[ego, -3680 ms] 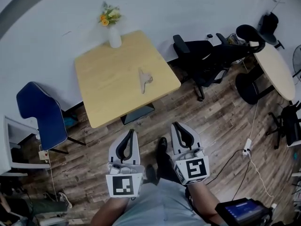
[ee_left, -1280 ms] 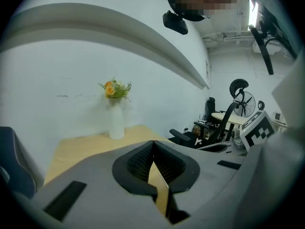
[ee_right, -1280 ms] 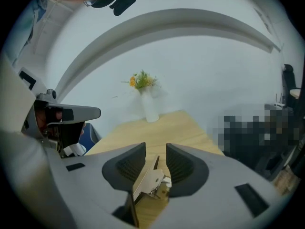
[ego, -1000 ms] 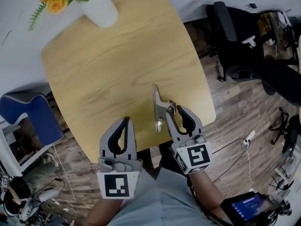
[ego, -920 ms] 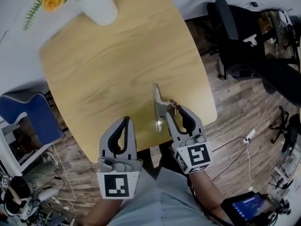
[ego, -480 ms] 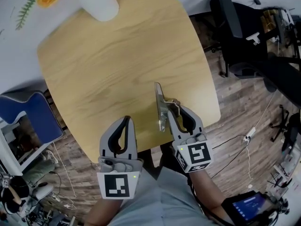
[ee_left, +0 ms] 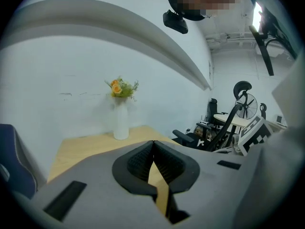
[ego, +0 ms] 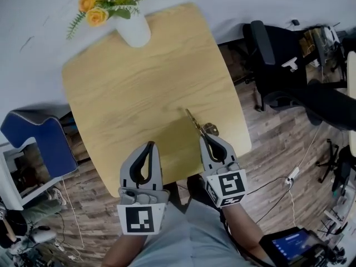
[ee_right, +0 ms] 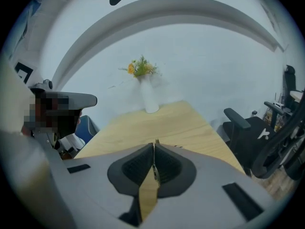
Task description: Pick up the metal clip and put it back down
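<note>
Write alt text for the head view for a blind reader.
The right hand-held gripper is shut on a thin silver metal clip over a light wooden square table. The left hand-held gripper is shut, empty; a white vase of flowers stands at the far edge.

Metal clip (ego: 196,124): thin flat strip, silvery with a brassy glint, and a small wire loop on its right side. It is turned on edge and runs diagonally, with the far tip pointing up-left over the table (ego: 139,93) near the front right edge. The near end is pinched between the closed jaws of the right gripper (ego: 207,140). In the right gripper view only a sliver of the clip (ee_right: 155,159) shows, upright in the jaw seam. Contact with the tabletop can't be confirmed.
</note>
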Demonstrator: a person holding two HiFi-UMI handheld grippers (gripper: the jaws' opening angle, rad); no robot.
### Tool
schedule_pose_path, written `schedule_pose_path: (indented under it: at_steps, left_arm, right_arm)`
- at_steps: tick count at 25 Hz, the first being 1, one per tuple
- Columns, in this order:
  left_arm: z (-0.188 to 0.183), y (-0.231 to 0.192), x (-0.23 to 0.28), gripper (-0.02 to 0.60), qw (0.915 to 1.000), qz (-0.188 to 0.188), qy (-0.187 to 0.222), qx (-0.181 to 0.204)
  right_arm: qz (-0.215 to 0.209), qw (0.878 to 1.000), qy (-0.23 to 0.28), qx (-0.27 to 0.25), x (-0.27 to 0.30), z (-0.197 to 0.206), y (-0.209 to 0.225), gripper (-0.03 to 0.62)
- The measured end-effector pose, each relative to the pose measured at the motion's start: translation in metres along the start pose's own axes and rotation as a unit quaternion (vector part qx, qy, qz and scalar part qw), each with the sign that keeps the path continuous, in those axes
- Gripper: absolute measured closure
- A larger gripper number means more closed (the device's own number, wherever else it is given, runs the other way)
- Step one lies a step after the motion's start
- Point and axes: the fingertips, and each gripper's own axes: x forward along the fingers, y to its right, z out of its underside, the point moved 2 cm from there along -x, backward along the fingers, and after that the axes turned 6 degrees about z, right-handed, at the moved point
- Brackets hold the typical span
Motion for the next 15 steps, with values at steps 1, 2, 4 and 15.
schedule_pose_path:
  at_steps: [1, 2, 4, 15]
  left_arm:
    - [-0.008, 0.002, -0.005, 0.563, 1.0000, -0.003, 0.008, 0.003]
    - [-0.015, 0.003, -0.010, 0.563, 0.9998, -0.007, 0.017, 0.005]
    - [-0.031, 0.007, -0.023, 0.563, 0.9992, -0.014, 0.037, 0.011]
    - [-0.094, 0.024, -0.093, 0.563, 0.9890, -0.058, 0.131, 0.038]
  right_arm:
    - [-0.002, 1.000, 0.008, -0.004, -0.005, -0.008, -0.001, 0.545]
    - [-0.004, 1.000, 0.017, -0.008, -0.011, -0.017, -0.002, 0.545]
    - [-0.009, 0.999, 0.036, -0.017, -0.024, -0.034, -0.007, 0.545]
    - [-0.037, 0.988, 0.128, -0.073, -0.083, -0.114, -0.036, 0.545]
